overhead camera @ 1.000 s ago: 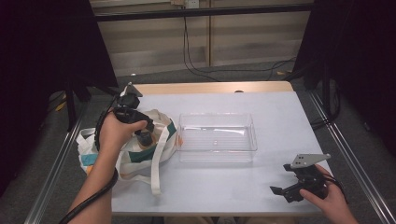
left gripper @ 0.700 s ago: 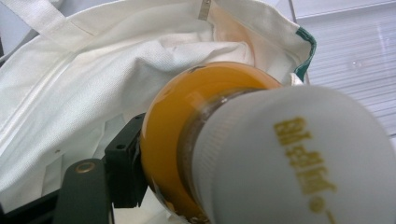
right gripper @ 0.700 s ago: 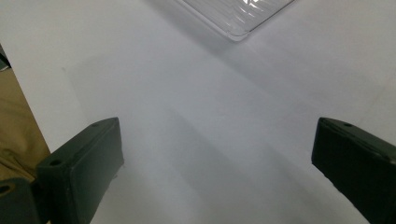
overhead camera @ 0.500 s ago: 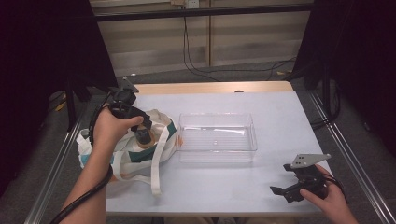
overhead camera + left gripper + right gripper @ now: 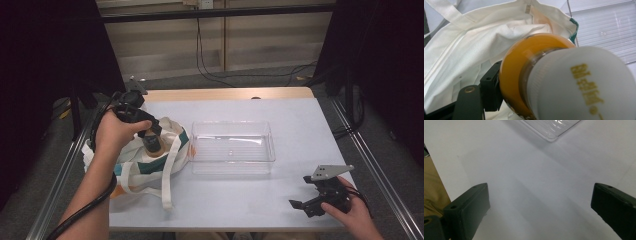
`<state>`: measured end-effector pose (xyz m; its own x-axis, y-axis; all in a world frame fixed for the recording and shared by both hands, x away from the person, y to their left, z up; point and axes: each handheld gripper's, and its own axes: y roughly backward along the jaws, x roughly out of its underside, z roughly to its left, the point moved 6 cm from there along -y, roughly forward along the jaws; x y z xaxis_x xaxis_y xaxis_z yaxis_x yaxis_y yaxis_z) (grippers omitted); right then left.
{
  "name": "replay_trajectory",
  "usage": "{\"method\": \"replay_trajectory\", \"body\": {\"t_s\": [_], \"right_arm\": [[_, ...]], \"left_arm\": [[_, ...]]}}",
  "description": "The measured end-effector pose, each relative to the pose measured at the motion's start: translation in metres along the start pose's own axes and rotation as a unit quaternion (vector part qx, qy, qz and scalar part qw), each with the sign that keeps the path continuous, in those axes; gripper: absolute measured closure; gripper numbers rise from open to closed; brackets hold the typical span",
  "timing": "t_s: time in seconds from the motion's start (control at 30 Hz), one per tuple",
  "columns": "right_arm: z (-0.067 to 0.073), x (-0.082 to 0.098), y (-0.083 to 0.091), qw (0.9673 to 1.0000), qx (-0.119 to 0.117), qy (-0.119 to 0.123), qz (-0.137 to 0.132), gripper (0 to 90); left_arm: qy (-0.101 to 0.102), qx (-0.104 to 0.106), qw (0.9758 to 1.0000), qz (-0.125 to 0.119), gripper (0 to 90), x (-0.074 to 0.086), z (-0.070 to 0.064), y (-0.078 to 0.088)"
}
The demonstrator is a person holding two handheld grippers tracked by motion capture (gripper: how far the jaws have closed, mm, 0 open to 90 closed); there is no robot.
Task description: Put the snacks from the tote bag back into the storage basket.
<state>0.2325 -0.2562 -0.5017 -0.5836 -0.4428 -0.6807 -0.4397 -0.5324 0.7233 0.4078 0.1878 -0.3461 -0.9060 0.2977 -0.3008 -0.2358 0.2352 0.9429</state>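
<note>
Bottle [image 5: 153, 143] of orange liquid, white cap toward the camera in the left claw view [image 5: 579, 85], was clamped in the left claw [image 5: 150, 135] and hung over the open mouth of the cloth bag [image 5: 150, 165], clear of the fabric as far as could be told. One black jaw showed pressed to the bottle's left flank in that view; the other was hidden behind the cap.

Key relation, taking the clear tray [image 5: 232, 147] as landmark: bottle sat just left of the tray's left wall, the bag's green-trimmed edge between them. Tray's long axis ran across the counter [image 5: 300, 115], left to right. Bottle's own axis stood roughly upright in the grip, cap up, tilted a little toward the hand. Tray held nothing visible.

Right claw [image 5: 312, 205] lay well off the tray's near right corner, low on the counter, jaws spread wide with nothing between them; a tray corner [image 5: 551, 135] showed ahead of it.

Judgement: left hand was far nearer and already loaded, so the likely next move was a short carry rightward over the tray wall. Risk: bag strap [image 5: 167, 175] snagging.
</note>
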Motion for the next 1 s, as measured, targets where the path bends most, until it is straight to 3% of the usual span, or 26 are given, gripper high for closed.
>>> {"method": "replay_trajectory", "body": {"t_s": [1.0], "right_arm": [[0.001,-0.001,0.0,1.0,-0.002,0.001,-0.002,2.0]], "left_arm": [[-0.025,0.023,0.9994,-0.004,30.3,-0.012,-0.018,0.034]]}}
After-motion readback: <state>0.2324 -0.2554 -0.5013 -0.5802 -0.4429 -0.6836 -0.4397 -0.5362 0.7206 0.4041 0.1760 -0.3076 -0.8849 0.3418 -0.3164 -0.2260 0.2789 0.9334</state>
